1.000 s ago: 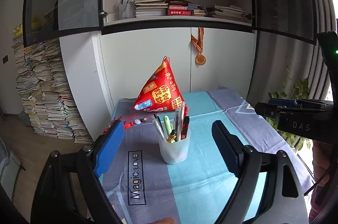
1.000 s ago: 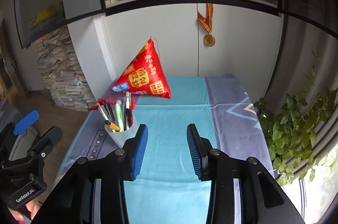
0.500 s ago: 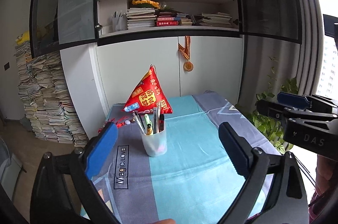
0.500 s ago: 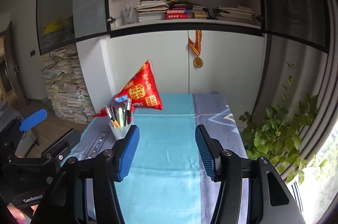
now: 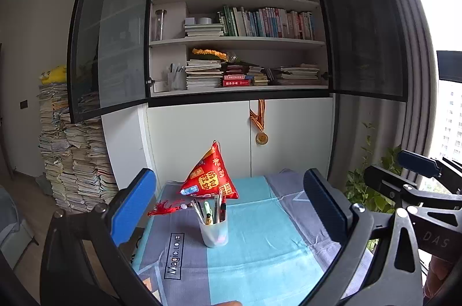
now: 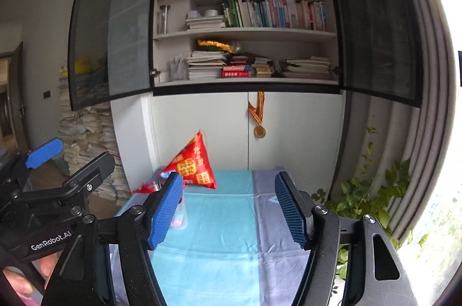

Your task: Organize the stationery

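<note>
- Bookshelves (image 5: 239, 25) packed with books and stacked papers are filling the wall behind the table, with dark glass doors swung open to both sides and white cabinet doors (image 5: 199, 144) below.
- Hanging on those white doors is a gold medal (image 5: 261, 137) on a striped ribbon.
- Tall piles of paper (image 5: 72, 158) are standing on the floor to the left, and a leafy green plant (image 6: 372, 196) is growing by the curtain on the right.
- Covering the table is a cloth (image 5: 260, 242) in light blue and grey panels, printed with the words "Magic.LOVE".
- On the cloth a translucent white pen cup (image 5: 214, 232) is standing upright, holding pens and markers (image 5: 212, 209) that are leaning out of its top.
- Just behind the cup a red pyramid-shaped pouch (image 5: 208, 179) with gold characters is sitting, its red tassel (image 5: 166, 206) trailing toward the table's left edge.
- Left gripper (image 5: 231, 202) is hovering in front of the table with its jaws spread very wide; they have just been opening, and nothing is between them, the cup standing well beyond.
- Right gripper (image 6: 229, 209) is hanging over the near part of the cloth, jaws parted and empty after just opening; its left finger is hiding most of the cup in that view.
</note>
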{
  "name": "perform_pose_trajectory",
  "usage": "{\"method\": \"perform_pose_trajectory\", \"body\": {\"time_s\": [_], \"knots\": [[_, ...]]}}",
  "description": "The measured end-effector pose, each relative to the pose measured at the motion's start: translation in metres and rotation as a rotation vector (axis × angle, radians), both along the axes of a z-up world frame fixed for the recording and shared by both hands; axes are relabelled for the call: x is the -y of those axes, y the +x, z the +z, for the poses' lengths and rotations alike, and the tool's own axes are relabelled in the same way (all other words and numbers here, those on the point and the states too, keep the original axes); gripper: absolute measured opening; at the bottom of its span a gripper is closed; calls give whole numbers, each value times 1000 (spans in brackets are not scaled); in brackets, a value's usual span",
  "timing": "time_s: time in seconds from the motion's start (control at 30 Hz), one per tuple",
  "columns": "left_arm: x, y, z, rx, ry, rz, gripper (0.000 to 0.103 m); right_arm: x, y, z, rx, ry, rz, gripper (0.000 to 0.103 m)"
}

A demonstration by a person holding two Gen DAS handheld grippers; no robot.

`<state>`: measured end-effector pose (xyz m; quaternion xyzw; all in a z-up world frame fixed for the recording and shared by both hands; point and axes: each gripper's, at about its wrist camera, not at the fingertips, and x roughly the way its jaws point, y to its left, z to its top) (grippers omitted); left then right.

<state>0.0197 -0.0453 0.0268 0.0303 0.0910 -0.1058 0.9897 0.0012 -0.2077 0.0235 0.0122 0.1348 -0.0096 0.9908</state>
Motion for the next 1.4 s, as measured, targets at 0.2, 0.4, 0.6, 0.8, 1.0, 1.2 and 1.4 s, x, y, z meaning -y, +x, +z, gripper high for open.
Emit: {"method": "perform_pose_trajectory", "body": {"time_s": [0.2,0.4,0.6,0.8,1.0,1.2,1.4], "knots": [[-1,-1,-8,-6,14,7,102,-8,-7,3,-10,-14,0,69],[-7,-1,-12,1,21,24,102,-14,-9,-1,-13,-20,-5,81],[-10,-1,-13,3,32,35,102,-14,-10,0,-12,-13,-25,81],[-19,0,-9,-2,4,40,102,-17,-11,3,-9,-14,-34,82],[-21,-2,-10,5,8,53,102,-20,-11,5,-6,-22,-31,82],[-22,-4,-10,11,9,61,102,-21,-10,4,-8,-25,-26,82],[-20,-7,-9,17,15,66,102,-20,-10,4,-10,-17,-27,82]]}}
